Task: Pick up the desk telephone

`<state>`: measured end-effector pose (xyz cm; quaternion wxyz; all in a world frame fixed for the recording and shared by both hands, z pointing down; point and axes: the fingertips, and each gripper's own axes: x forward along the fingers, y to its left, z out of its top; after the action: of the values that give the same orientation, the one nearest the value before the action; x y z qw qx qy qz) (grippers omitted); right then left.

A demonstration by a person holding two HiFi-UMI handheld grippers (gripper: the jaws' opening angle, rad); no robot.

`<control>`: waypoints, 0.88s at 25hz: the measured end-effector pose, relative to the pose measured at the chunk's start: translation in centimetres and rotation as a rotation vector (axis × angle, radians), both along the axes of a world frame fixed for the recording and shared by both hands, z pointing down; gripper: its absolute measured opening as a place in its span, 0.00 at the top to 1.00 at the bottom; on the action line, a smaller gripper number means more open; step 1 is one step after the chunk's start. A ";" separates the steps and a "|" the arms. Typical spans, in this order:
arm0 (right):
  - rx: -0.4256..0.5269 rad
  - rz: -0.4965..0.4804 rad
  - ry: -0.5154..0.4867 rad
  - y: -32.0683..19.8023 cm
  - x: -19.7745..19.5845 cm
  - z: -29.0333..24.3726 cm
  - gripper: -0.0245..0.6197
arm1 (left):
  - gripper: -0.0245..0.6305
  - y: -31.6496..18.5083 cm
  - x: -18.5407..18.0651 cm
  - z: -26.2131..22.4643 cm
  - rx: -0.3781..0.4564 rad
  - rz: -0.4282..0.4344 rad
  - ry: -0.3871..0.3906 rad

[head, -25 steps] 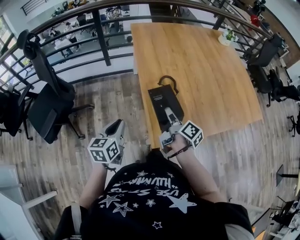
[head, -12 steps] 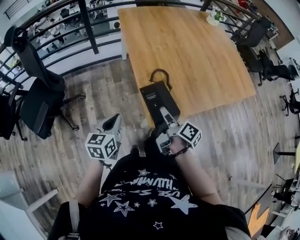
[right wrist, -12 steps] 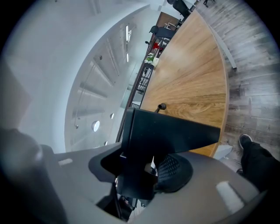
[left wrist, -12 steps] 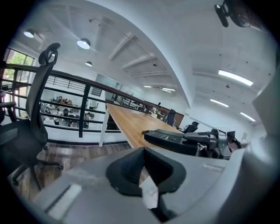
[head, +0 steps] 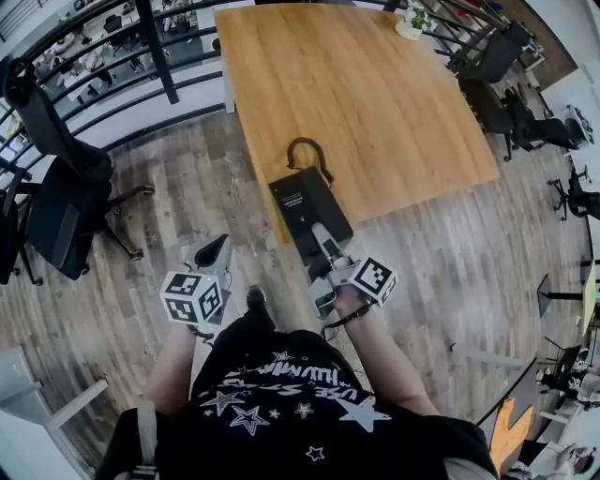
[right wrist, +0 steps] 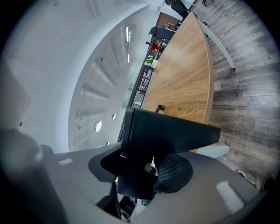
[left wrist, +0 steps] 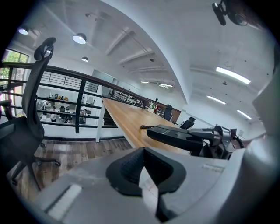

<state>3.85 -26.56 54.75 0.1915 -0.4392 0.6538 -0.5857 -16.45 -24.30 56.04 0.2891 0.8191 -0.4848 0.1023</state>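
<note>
Gripping the desk telephone (head: pixel 300 202) by its near end, the right gripper (head: pixel 321 234) has its jaws partway apart, clamped on the black body between them. The grasp looks done and the phone seems raised off the table (head: pixel 375 94) edge beyond the jaws, so carrying it clear is what remains. The left gripper (head: pixel 220 244), jaws together on nothing, hangs aside.

Wooden table (head: pixel 375 103), possibly potted plant (head: pixel 412 20) atop

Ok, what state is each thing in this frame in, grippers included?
desk telephone: clamped at its near end, looks lifted off the table, roughly level.
right gripper: shut on the desk telephone.
left gripper: shut, empty, over the floor.
cord: looped at the desk telephone's far end, over the table.
office chair: unoccupied, upright on the floor.
</note>
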 end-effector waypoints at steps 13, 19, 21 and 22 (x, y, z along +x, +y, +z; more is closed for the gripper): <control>0.015 -0.022 -0.073 8.4 2.7 -0.8 0.66 | 0.96 6.8 4.2 -1.4 -0.011 -0.022 -0.023; 0.060 -0.025 -0.087 13.4 4.3 -1.6 0.66 | 0.96 12.5 5.4 -1.5 0.000 -0.023 -0.026; 0.072 -0.025 -0.088 14.8 4.9 -1.9 0.66 | 0.96 14.1 5.9 -1.7 0.007 -0.024 -0.023; 0.077 -0.024 -0.090 15.5 5.1 -2.2 0.66 | 0.96 14.7 6.1 -1.9 0.012 -0.024 -0.023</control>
<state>9.00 -11.08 52.57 0.2303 -0.3971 0.6716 -0.5816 -10.32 -9.59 54.15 0.2798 0.8138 -0.4984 0.1054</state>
